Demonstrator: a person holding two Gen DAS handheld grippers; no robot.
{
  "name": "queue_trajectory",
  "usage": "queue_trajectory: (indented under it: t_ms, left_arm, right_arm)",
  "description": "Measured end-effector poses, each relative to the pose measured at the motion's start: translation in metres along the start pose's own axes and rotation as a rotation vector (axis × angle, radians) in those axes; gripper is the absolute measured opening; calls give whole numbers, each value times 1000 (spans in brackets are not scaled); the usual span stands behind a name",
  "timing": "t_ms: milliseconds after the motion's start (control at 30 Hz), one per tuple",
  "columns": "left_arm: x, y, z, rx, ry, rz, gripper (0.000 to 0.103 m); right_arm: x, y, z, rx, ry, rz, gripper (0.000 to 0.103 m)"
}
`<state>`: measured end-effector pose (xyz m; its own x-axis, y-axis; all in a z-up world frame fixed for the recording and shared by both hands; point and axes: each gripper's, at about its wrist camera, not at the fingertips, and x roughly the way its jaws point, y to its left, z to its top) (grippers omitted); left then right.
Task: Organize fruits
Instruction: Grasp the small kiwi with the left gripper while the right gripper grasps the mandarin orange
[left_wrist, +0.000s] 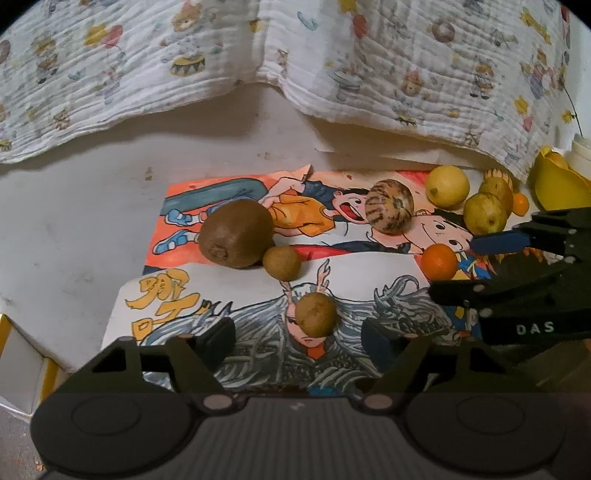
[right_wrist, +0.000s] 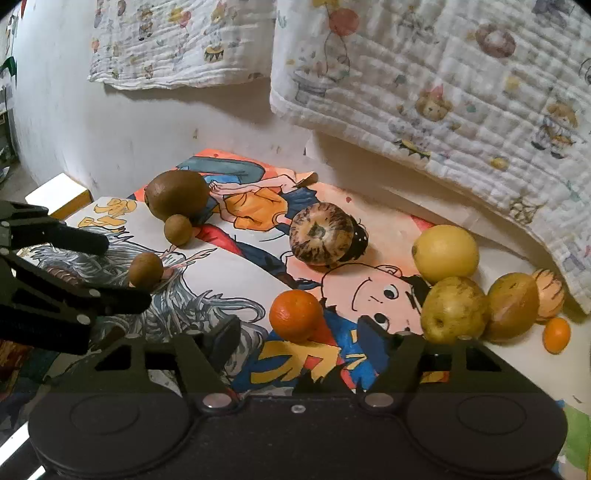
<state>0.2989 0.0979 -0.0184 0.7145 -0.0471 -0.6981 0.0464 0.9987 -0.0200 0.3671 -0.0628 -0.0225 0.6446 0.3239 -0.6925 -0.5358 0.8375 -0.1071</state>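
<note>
**Two grippers poised over fruit on cartoon posters**

The left gripper is held low over the near poster, its jaws partly spread with a small brown fruit between them; the pads are not seen pressing on it. The right gripper is set likewise around an orange, jaws partly spread, with gaps visible on both sides.

A kiwi is seen far left on the far poster, a second brown fruit touching it. A striped round fruit is placed mid-scene. At the right, a lemon, two yellow-green fruits, another striped fruit and a tiny orange fruit are clustered close together. A printed cloth is hung behind, over a white wall.
</note>
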Motion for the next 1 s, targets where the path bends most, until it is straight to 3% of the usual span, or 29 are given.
queue_trajectory:
  t_ms: [200, 433, 600, 700, 1000]
  left_arm:
    - [4, -2, 1, 13, -4, 3, 61]
    - [7, -2, 4, 12, -3, 3, 49]
    - [9, -2, 5, 4, -2, -14, 36]
    - [9, -4, 5, 7, -4, -21, 28]
    - [-11, -7, -3, -10, -4, -38, 28]
  right_arm:
    - [12, -2, 0, 38, 16, 23, 54]
    - [16, 0, 1, 47, 10, 27, 49]
    - [16, 1, 2, 46, 3, 17, 36]
    - [16, 1, 2, 49, 1, 19, 35]
    - [-14, 7, -4, 76, -16, 71, 35]
